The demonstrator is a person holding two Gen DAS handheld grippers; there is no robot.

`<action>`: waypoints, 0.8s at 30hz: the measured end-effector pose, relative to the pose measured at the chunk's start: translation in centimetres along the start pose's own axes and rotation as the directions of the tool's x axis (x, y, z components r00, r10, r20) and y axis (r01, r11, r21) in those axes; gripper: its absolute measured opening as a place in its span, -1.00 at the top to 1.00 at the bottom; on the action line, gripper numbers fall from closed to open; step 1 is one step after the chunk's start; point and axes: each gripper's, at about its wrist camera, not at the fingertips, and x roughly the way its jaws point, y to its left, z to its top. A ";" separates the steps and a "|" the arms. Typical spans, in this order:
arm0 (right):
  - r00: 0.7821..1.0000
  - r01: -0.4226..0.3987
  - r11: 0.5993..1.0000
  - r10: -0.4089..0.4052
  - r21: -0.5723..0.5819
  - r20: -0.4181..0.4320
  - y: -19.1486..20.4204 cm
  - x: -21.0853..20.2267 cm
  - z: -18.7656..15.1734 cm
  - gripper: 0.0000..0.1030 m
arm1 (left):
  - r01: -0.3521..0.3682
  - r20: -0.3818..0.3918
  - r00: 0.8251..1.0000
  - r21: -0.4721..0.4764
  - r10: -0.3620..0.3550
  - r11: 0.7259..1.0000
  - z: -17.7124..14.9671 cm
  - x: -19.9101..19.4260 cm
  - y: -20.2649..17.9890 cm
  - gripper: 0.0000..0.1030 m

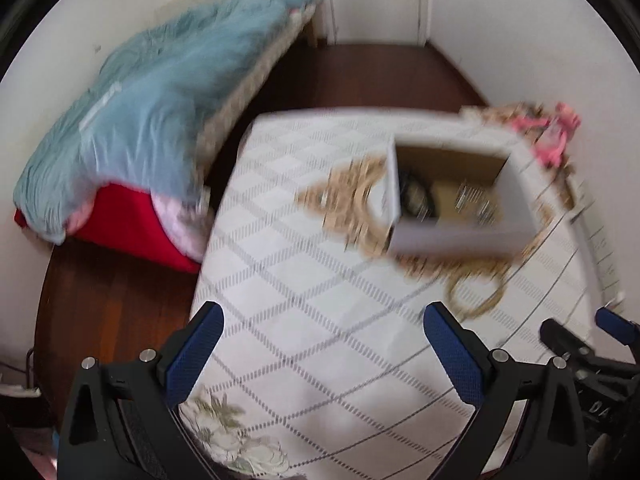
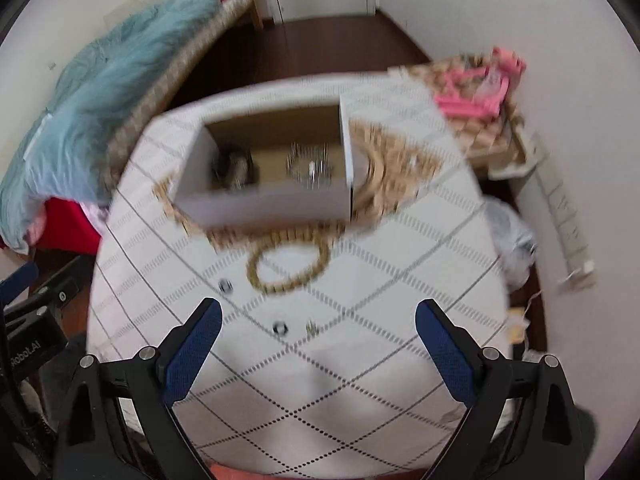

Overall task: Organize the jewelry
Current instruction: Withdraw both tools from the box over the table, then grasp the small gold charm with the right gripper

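Note:
An open white cardboard box (image 2: 264, 204) (image 1: 460, 236) stands on a wooden mat on the white quilted table (image 2: 360, 360) (image 1: 320, 320). Inside lie a dark bracelet (image 2: 236, 166) (image 1: 416, 196) and a silvery sparkling piece (image 2: 310, 166) (image 1: 476, 200). A tan bead bracelet (image 2: 288, 266) (image 1: 476, 292) lies in front of the box. Two small rings (image 2: 225, 286) (image 2: 280, 328) and a tiny gold piece (image 2: 311, 328) lie nearer. My right gripper (image 2: 318, 344) is open and empty above the table, just short of the rings. My left gripper (image 1: 324, 352) is open and empty, to the left.
A bed with a blue blanket (image 1: 152, 112) and red cloth (image 1: 132, 220) stands at the left. Pink hair clips (image 2: 476, 88) lie on a woven box at the back right. A white bag (image 2: 508, 228) sits on the floor at right. The frames are blurred.

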 end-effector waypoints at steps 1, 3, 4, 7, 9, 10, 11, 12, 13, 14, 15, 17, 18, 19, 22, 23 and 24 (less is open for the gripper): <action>1.000 -0.015 1.000 0.015 0.017 -0.013 -0.3 1.3 -0.8 -0.81 | -0.004 -0.020 1.000 -0.001 0.004 1.000 -0.6 0.7 0.1 -0.98; 0.999 -0.023 0.999 0.024 0.027 -0.028 -0.6 3.1 -1.8 -0.48 | -0.021 -0.069 0.997 -0.003 0.021 1.000 -1.9 2.8 0.3 -0.98; 0.999 -0.026 0.999 0.027 0.029 -0.035 -0.6 4.1 -2.3 -0.30 | -0.027 -0.088 0.996 -0.004 0.027 1.000 -2.4 3.6 0.3 -0.98; 0.999 -0.034 0.999 0.036 0.036 -0.041 -0.6 6.1 -3.2 -0.26 | -0.037 -0.120 0.992 -0.009 0.036 0.999 -3.6 5.1 0.5 -0.98; 0.999 -0.030 0.999 0.031 0.031 -0.035 -0.3 6.9 -3.4 -0.16 | -0.038 -0.136 0.990 -0.009 0.037 0.999 -4.1 5.9 0.5 -0.98; 0.999 -0.024 0.999 0.025 0.029 -0.036 -0.2 7.4 -3.5 -0.07 | -0.039 -0.145 0.989 -0.010 0.037 0.999 -4.2 6.2 0.5 -0.98; 0.999 -0.021 0.999 0.022 0.028 -0.041 0.0 7.7 -3.6 0.12 | -0.040 -0.149 0.988 -0.008 0.038 0.999 -4.3 6.5 0.6 -0.98; 0.998 -0.022 0.999 0.023 0.030 -0.050 0.0 8.3 -3.7 0.31 | -0.042 -0.152 0.988 -0.006 0.041 0.999 -4.4 6.7 0.6 -0.98; 0.999 -0.010 1.000 0.011 0.026 -0.033 0.1 8.4 -4.0 0.44 | -0.043 -0.154 0.987 -0.005 0.042 0.999 -4.3 6.8 0.5 -0.98; 1.000 -0.007 1.000 0.007 0.017 -0.023 0.4 8.4 -4.1 0.56 | -0.041 -0.156 0.987 -0.004 0.040 0.999 -4.4 6.9 0.4 -0.98; 1.000 -0.005 1.000 0.005 0.012 -0.022 0.4 8.5 -4.1 0.78 | -0.039 -0.156 0.987 -0.003 0.038 0.999 -4.3 7.1 0.4 -0.98; 1.000 -0.012 1.000 0.012 0.012 -0.005 0.2 8.5 -4.2 0.83 | -0.032 -0.156 0.987 0.003 0.032 0.999 -4.3 7.2 0.1 -0.98; 1.000 -0.016 1.000 0.016 0.017 -0.002 0.0 8.4 -4.2 0.83 | -0.028 -0.156 0.987 0.007 0.028 1.000 -4.3 7.3 -0.1 -0.98; 1.000 -0.019 1.000 0.019 0.023 0.004 -0.2 8.3 -4.2 0.83 | -0.024 -0.156 0.987 0.010 0.026 1.000 -4.3 7.3 -0.3 -0.98; 0.999 -0.037 0.998 0.035 0.058 0.031 -1.6 7.2 -4.3 0.83 | -0.001 -0.151 0.988 0.018 0.003 1.000 -4.4 7.3 -1.2 -0.98; 0.999 -0.039 0.997 0.037 0.066 0.039 -2.1 6.7 -4.3 0.83 | 0.013 -0.152 0.988 0.021 -0.010 1.000 -4.5 7.3 -1.6 -0.98; 0.998 -0.042 0.997 0.039 0.072 0.046 -2.5 6.4 -4.2 0.83 | 0.034 -0.152 0.988 0.024 -0.030 0.999 -4.6 7.3 -2.2 -0.98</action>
